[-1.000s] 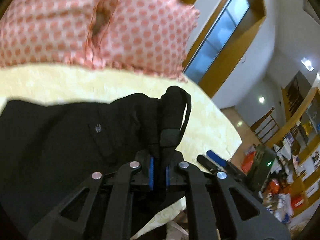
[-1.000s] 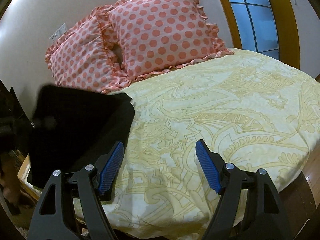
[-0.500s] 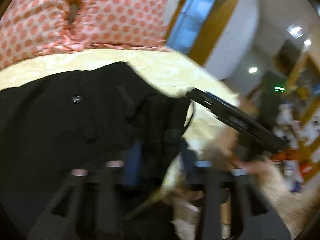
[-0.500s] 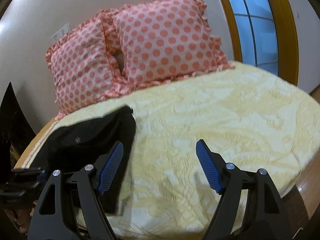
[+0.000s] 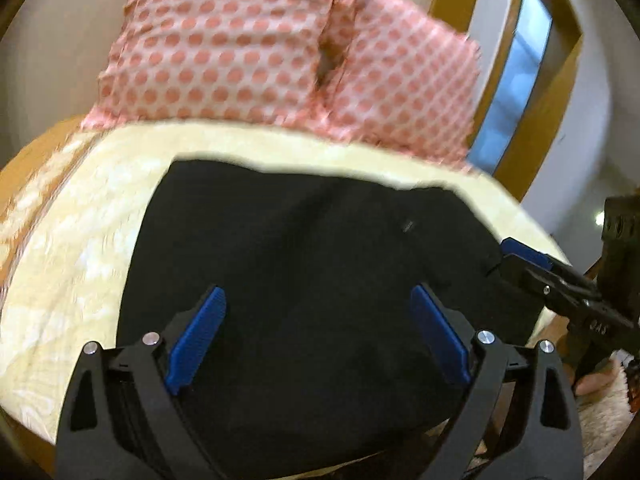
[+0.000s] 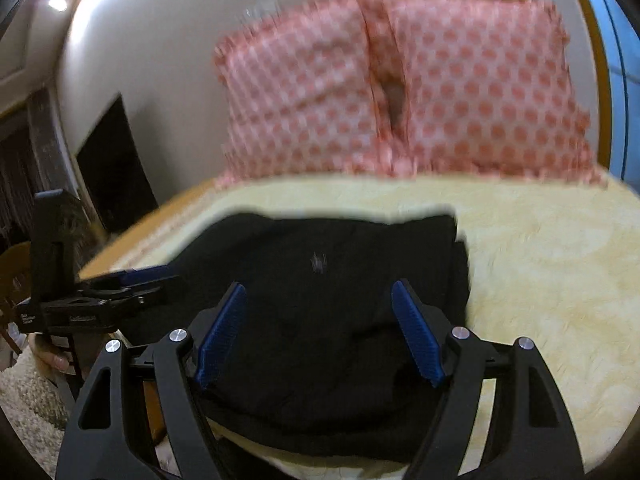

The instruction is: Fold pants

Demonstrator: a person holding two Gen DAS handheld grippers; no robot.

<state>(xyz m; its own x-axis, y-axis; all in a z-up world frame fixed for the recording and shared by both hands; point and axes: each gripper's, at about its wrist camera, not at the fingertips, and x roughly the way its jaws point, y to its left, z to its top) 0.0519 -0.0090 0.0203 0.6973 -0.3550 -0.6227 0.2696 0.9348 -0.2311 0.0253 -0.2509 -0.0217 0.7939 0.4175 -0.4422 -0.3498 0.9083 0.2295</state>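
Note:
The black pants (image 5: 304, 264) lie in a folded heap near the front edge of the bed; they also show in the right wrist view (image 6: 320, 300). My left gripper (image 5: 316, 304) is open and empty, hovering over the pants. My right gripper (image 6: 318, 300) is open and empty above them too. The right gripper shows at the right edge of the left wrist view (image 5: 532, 264), by the pants' right side. The left gripper shows at the left of the right wrist view (image 6: 132, 280), by their left edge.
A pale yellow patterned bedspread (image 6: 552, 264) covers the bed (image 5: 56, 280). Two pink polka-dot pillows (image 5: 248, 52) (image 6: 472, 92) lean on the wall behind. A window with a wooden frame (image 5: 516, 92) is at the right. A dark panel (image 6: 112, 168) stands at the left.
My left gripper has let go of the pants and opened; the pants now lie on the bed. My right gripper has swung left over the pants.

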